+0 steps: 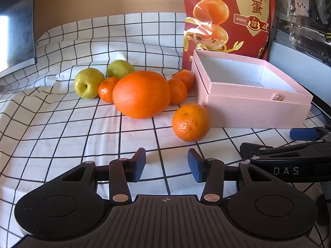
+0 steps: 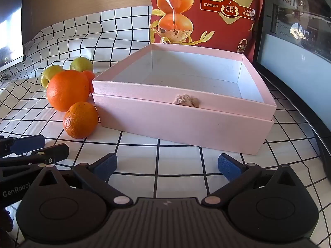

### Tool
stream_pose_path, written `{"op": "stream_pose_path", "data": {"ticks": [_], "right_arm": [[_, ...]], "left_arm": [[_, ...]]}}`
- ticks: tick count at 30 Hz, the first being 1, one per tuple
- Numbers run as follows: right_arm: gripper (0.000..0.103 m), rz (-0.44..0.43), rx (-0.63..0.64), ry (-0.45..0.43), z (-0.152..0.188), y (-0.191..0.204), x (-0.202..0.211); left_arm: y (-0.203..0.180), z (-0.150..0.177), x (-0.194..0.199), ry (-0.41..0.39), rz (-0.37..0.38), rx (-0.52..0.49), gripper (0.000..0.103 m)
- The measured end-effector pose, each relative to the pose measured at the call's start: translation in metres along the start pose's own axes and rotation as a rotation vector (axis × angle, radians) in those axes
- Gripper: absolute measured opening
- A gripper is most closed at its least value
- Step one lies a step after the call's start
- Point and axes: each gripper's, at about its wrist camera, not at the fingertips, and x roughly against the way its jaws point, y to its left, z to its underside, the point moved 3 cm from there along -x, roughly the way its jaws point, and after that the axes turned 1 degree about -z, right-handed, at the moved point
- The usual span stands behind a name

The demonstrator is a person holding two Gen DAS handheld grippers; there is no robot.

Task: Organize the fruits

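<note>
The half-open, empty left gripper is hovering nearest the small dimpled orange mandarin, which is sitting just ahead and slightly right beside the pale pink cardboard box, while the wide-open right gripper is facing that box.

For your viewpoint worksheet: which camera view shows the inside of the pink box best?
The right wrist view: the pink box sits centred ahead of the open right gripper, its empty white floor exposed. In the left wrist view the box lies off to the right, showing only part of its floor.
</note>
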Motion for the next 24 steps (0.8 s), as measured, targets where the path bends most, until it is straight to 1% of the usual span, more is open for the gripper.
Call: {"op": "stream_pose_path", "data": {"ticks": [24], "right_arm": [[0.103, -0.004, 0.0, -0.001, 0.0003, -0.0009, 0.0002]], "left_arm": [[0.0001, 0.0, -0.0001, 0.0, -0.001, -0.002, 0.05]]}}
